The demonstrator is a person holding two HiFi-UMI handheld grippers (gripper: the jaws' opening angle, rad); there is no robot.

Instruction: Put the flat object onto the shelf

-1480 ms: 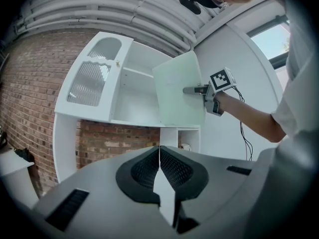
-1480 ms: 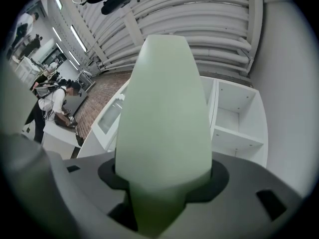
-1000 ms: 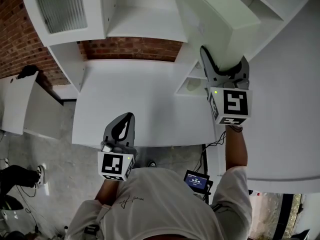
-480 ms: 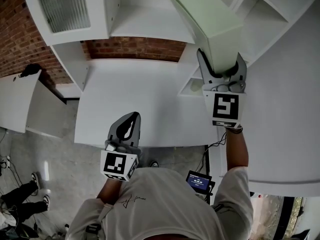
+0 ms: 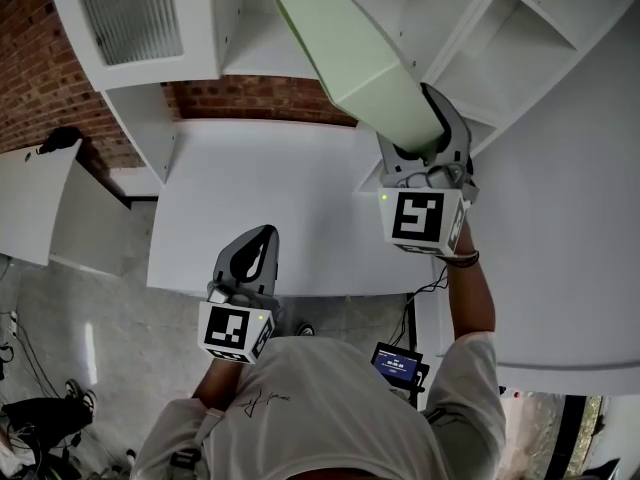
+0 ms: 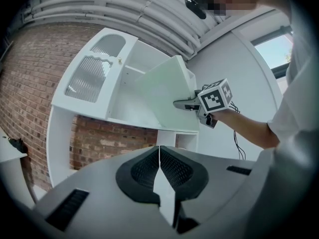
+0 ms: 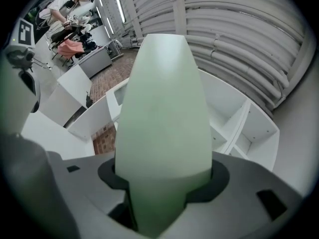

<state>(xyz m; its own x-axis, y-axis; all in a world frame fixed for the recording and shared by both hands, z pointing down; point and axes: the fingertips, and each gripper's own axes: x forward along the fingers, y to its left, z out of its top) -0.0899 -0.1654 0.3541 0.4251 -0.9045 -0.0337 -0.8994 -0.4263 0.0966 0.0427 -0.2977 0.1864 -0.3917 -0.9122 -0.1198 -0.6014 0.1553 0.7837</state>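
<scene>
White shelf unit [image 5: 250,63] against brick wall [image 5: 270,98], above white table [image 5: 270,208]. Flat object [image 5: 350,53], pale green: clamped in right tongs [image 5: 425,133], tilted up before the open compartment; lower end hidden between jaws, contact with boards unclear. Left tongs [image 5: 255,248]: closed, empty, over table's near edge.

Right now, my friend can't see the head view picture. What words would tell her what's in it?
The right gripper grips a pale green flat board by one end, tilted up toward a white shelf unit. The left gripper hangs shut and empty over a white desk.
</scene>
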